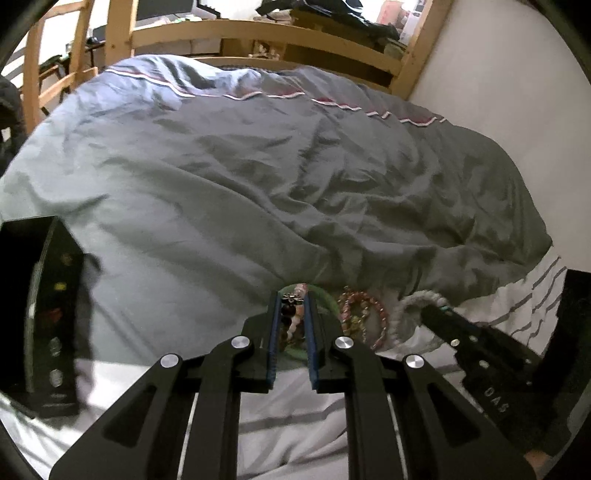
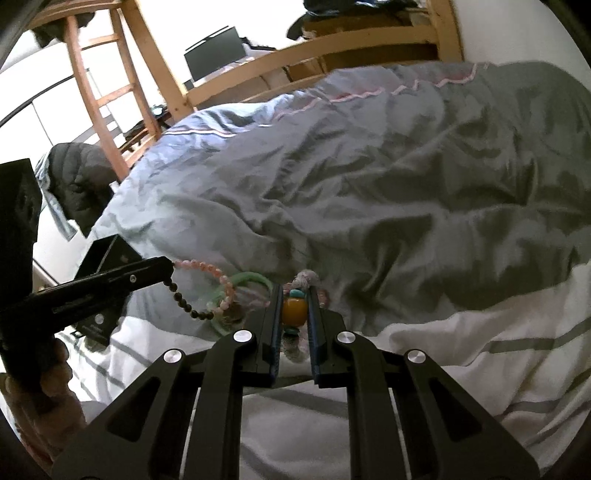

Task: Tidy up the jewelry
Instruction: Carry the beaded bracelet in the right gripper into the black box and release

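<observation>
Only the left wrist view shows the black jewelry box (image 1: 48, 317) at the left edge; the left gripper (image 1: 293, 314) clamps beaded bracelets (image 1: 290, 321). Rightward, the right wrist view shows the right gripper (image 2: 294, 310) pinching an amber bead (image 2: 294, 311), with open white sheet (image 2: 461, 362) at lower right.

ahead: the grey duvet (image 1: 258, 177) rises in a crumpled hump just past the jewelry pile, blocking any low, level reach forward; room above it is free.
left side: a black box (image 1: 48, 314) stands upright on the sheet, walling that edge.
middle: green bangle (image 2: 251, 280), bead strands (image 2: 195, 291) and a braided bracelet (image 1: 364, 317) lie bunched at the duvet's foot, touching one another, no gap between them.
between grippers: left gripper (image 1: 291, 317) and right gripper (image 2: 294, 306) sit close side by side; little room to cross.
near side: striped sheet (image 2: 480, 362) lies flat and open.
far end: wooden bedframe (image 1: 258, 33).
</observation>
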Demonstrator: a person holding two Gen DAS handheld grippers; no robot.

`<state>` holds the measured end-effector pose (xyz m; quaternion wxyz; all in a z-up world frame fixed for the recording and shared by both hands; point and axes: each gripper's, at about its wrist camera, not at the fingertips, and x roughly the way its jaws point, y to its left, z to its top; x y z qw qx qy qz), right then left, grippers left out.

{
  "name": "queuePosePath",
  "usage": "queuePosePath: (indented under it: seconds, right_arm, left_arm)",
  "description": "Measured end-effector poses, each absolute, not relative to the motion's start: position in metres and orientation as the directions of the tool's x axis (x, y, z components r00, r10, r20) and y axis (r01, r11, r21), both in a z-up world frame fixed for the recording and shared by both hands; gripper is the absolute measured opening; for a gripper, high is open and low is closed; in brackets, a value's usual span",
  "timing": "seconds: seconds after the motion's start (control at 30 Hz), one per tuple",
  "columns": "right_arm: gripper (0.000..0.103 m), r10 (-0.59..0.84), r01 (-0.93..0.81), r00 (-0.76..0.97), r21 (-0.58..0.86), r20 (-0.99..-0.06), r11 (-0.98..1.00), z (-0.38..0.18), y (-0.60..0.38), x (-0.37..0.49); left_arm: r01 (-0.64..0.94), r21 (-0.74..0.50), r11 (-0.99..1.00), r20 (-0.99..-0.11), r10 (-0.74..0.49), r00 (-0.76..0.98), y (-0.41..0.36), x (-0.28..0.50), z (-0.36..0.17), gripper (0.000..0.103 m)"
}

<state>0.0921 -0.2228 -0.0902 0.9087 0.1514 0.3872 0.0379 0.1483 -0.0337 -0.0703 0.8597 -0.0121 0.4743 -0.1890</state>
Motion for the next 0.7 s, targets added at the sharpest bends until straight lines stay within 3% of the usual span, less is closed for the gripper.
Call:
queuePosePath:
  seconds: [0.27,0.7]
  right_arm:
    - [0.013,0.277,-0.060,0.708,0.335,-0.650,0.940,-0.055,-0.213,0.081]
    - [0.013,0.502,-0.183,0.656,0.527,-0.563,0.830,-0.006,-0.180,0.089]
  left_arm:
    - [0.246,-0.183,0.952,-0.812,-0.287,0.507,0.005,0.136,-0.045,0.012]
    - [0.165,-0.114,0.980,-0.804,-0.189,0.564,0.081,0.114,-0.008,0.012]
